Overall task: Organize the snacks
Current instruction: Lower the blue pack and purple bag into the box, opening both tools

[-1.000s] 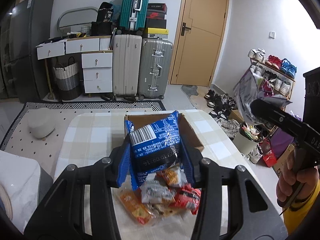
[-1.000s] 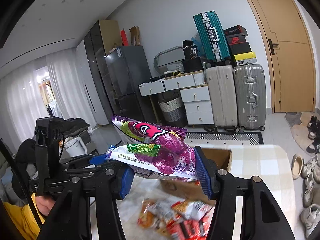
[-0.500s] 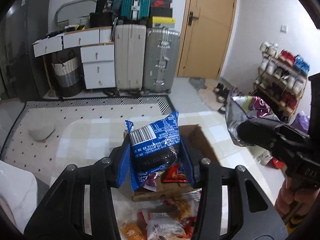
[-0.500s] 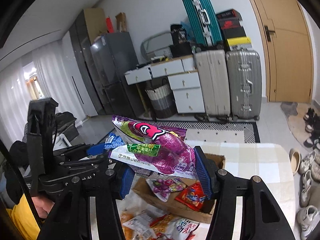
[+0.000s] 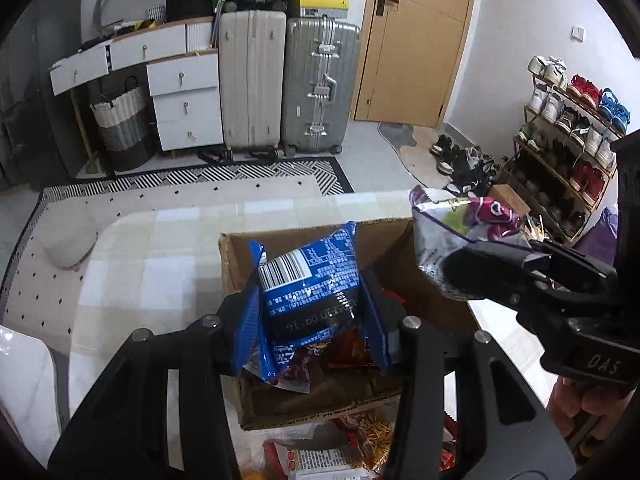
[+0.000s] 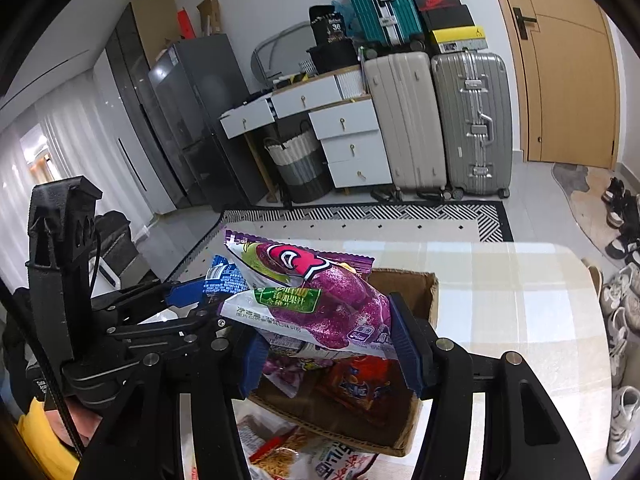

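Blue pack (image 5: 308,284): clamped between the blue pads of the left gripper (image 5: 310,330), barcode up, held over the open box (image 5: 240,256), above its near-left part.
Purple pack (image 6: 316,300): pinched across its width by the right gripper (image 6: 324,344), held over the box, at its right side in the left view.
Left gripper: closed on the blue pack; both pads pressed into the pack's sides.
Right gripper: closed on the purple pack; seen from the left view as a black body at right, hand (image 5: 588,404) on its handle.
Box: brown cardboard, flaps open, on the table (image 6: 520,280), nearer the table's near edge than its far edge; red and purple packs (image 6: 360,380) lying inside.
Loose snacks (image 5: 352,444): heap of red and orange packs on the table, against the box's near wall, toward the table's near edge.
Table: pale checked top, rounded far corners.
Rug (image 5: 200,196): pale with black dots and striped border, on the floor past the table's far edge.
Suitcases (image 5: 288,84): beige and silver, upright against the far wall, side by side.
Drawers (image 5: 184,100): white, left of the suitcases.
Door (image 5: 416,40): wooden, shut, right of the suitcases.
Shoe rack (image 5: 568,128): along the right wall, full of shoes.
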`<state>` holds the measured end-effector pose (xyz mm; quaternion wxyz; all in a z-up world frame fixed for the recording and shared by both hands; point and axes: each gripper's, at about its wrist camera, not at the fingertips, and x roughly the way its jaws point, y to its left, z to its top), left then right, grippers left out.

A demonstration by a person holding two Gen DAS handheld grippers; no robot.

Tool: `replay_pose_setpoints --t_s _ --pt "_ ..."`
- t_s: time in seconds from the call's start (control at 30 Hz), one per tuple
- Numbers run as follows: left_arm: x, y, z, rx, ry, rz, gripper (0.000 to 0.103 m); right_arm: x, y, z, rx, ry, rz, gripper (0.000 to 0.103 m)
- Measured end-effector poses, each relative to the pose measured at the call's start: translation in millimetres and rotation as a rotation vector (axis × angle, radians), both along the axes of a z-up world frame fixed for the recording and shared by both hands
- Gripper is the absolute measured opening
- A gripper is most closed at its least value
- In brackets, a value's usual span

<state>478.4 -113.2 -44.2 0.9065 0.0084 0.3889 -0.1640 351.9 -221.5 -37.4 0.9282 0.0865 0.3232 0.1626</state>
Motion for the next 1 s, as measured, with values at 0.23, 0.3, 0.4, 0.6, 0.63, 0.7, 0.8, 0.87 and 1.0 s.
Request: replay_pose_setpoints --t_s 0.23,0.3,0.4,0.6,0.63,0.7,0.8,0.87,1.0 --pt "14 -3 -37 -0.001 0.04 -0.006 0.042 16 1 -21 0.017 0.05 -0.004 0.056" --pt "14 0 -45 -0.011 0.047 -0.013 0.042 16 2 -25 0.016 0.059 -0.005 0.056" --pt "17 0 -55 -0.006 0.06 -0.008 0.043 18 5 -30 0.011 0.067 0.001 0.056" --pt "19 -6 -68 0.018 0.066 -0.013 0.043 16 4 -35 0.024 0.082 0.0 0.056" --pt "20 -8 -69 0.021 0.062 -0.015 0.043 12 4 -36 0.023 0.084 -0.002 0.056" --pt "19 -7 -69 0.018 0.059 -0.016 0.045 15 5 -36 0.019 0.087 -0.002 0.056" --pt "12 -2 -68 0.017 0.06 0.001 0.057 14 7 -36 0.007 0.085 -0.007 0.056" --pt "6 4 -65 0.006 0.056 0.011 0.061 12 6 -38 0.008 0.088 -0.014 0.056" --pt "-5 10 -56 -0.005 0.041 0.015 0.063 10 7 -42 0.002 0.103 -0.019 0.056"
